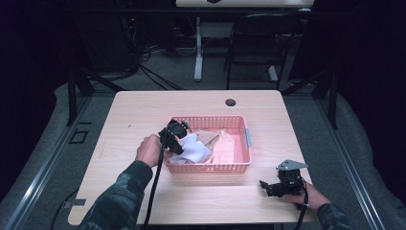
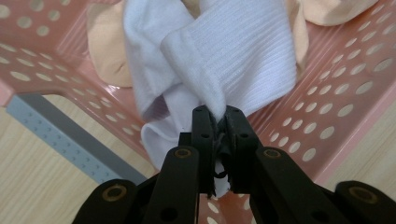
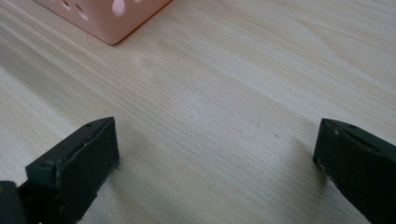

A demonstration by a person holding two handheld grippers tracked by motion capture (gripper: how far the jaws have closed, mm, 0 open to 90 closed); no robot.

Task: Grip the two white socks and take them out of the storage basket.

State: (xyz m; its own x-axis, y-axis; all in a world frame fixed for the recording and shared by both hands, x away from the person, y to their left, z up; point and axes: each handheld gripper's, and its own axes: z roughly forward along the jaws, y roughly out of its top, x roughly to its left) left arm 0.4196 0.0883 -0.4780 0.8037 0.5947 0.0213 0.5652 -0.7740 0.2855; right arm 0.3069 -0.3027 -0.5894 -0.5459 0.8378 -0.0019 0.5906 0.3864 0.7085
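Note:
A white sock [image 2: 243, 51] lies in the left part of a pink perforated basket [image 1: 210, 167], on top of beige socks [image 1: 222, 143]. My left gripper [image 2: 218, 116] reaches into the basket from its left side, and its jaws are shut on a fold of the white sock [image 1: 195, 148]. A beige sock [image 2: 107, 51] shows under the white one. My right gripper [image 1: 265, 186] rests low over the table near the front right. Its jaws stand wide apart in the right gripper view [image 3: 217, 140], with bare wood between them and a corner of the basket [image 3: 107, 18] farther off.
The basket sits in the middle of a light wooden table [image 1: 143, 110]. A grey handle [image 1: 248, 137] is on the basket's right end. A dark round cap [image 1: 231, 102] sits in the table near its far edge. A chair [image 1: 253, 43] stands beyond the table.

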